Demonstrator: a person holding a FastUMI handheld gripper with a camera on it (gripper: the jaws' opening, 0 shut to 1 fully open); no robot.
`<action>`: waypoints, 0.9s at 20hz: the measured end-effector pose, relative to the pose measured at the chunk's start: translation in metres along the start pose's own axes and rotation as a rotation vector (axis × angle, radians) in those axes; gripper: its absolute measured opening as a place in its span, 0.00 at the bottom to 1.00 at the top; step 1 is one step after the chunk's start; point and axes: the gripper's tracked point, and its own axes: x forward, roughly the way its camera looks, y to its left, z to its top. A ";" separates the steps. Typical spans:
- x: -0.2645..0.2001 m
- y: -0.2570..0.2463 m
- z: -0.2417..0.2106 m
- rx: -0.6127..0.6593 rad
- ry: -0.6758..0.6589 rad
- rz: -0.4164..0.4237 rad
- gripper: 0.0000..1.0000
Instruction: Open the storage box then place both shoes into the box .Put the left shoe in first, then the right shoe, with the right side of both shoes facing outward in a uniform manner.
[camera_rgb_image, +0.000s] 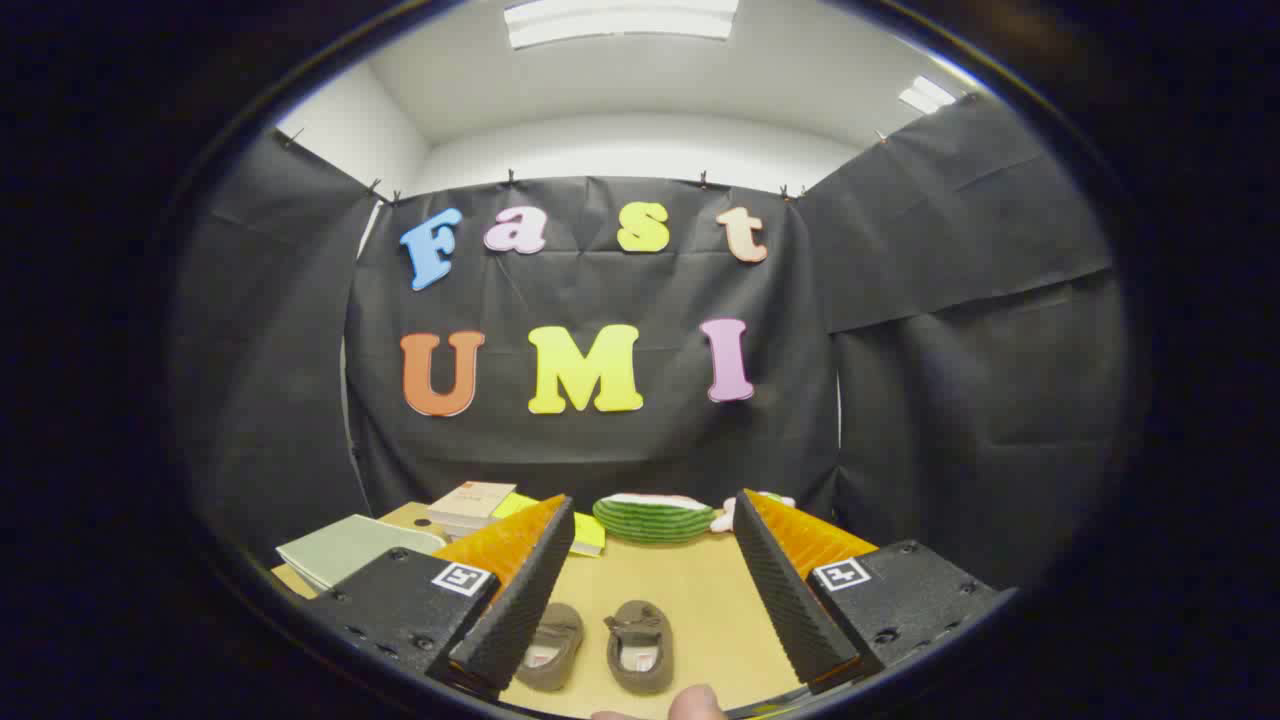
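Note:
Two small brown shoes with bows lie side by side on the wooden table (690, 590), toes pointing away from me. One shoe (640, 647) sits between the fingers. The other shoe (551, 645) lies partly behind one finger (515, 600). My gripper (650, 590) hangs above them, open, with nothing between its fingers. I cannot make out a storage box.
A green striped watermelon-slice toy (653, 519) lies beyond the fingers, with a pale pink-and-white thing (727, 517) beside it. A stack of books and yellow sheets (480, 505) and a grey-green booklet (345, 548) lie off to one side. A fingertip of a person (697, 703) shows below.

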 end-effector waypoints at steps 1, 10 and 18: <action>0.000 0.002 -0.001 0.005 0.007 0.007 1.00; 0.003 0.010 -0.008 0.026 0.035 0.027 1.00; 0.009 0.018 -0.011 0.043 0.050 0.064 1.00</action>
